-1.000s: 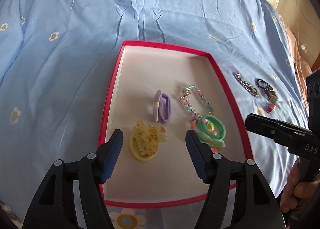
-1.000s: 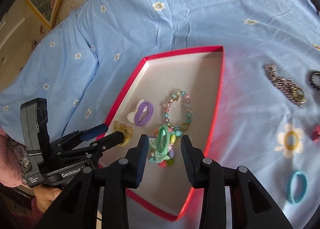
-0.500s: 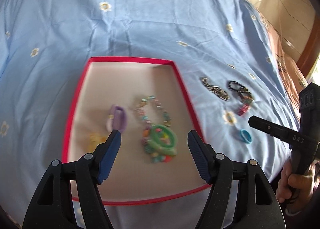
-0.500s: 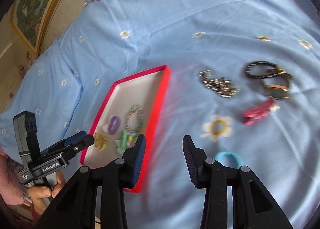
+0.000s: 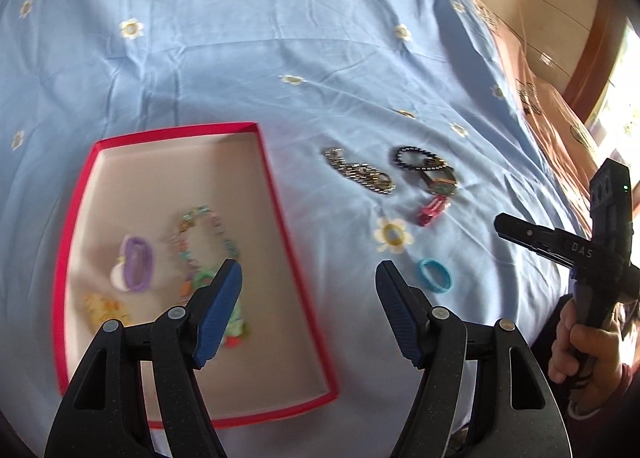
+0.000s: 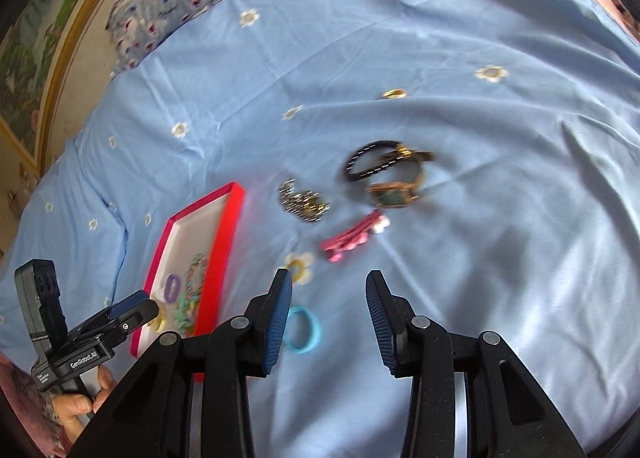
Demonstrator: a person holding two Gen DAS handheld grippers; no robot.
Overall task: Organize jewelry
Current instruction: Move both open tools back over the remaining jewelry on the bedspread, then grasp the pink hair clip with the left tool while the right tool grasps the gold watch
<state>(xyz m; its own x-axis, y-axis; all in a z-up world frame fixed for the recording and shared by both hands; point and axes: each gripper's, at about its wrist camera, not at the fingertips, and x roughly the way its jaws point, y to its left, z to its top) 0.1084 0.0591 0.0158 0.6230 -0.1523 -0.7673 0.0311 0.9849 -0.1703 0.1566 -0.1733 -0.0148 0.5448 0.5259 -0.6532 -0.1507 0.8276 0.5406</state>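
while both tools hang over the bed: field lines as follows.
left gripper (image 5: pixel 308 282): jaws spread wide, nothing between them, poised above the red tray's right rim.
right gripper (image 6: pixel 326 312): jaws released, empty, above bare sheet near the loose pieces.
red tray (image 5: pixel 276 193): shallow, low wall; already holds a purple hair tie (image 5: pixel 138 266), a beaded bracelet (image 5: pixel 200 234) and more (blurred, hard to name).
still outside, on the blue sheet (image 6: pixel 480 217): blue ring band (image 6: pixel 304 328), pink clip (image 6: pixel 352 240), silver chain (image 6: pixel 304 201), black bead bracelet (image 6: pixel 372 159) touching a gold watch (image 6: pixel 394 191).
handling: all look light. chain and beads likely limp, will drape and slip; pinch across a bunched part. band soft, take one side of the loop. watch stiffer, grip the case or strap.
edges: tray wall is low but could catch a dangling chain.
room: open sheet around the pieces; cloth is soft and wrinkled, fingers may snag it.
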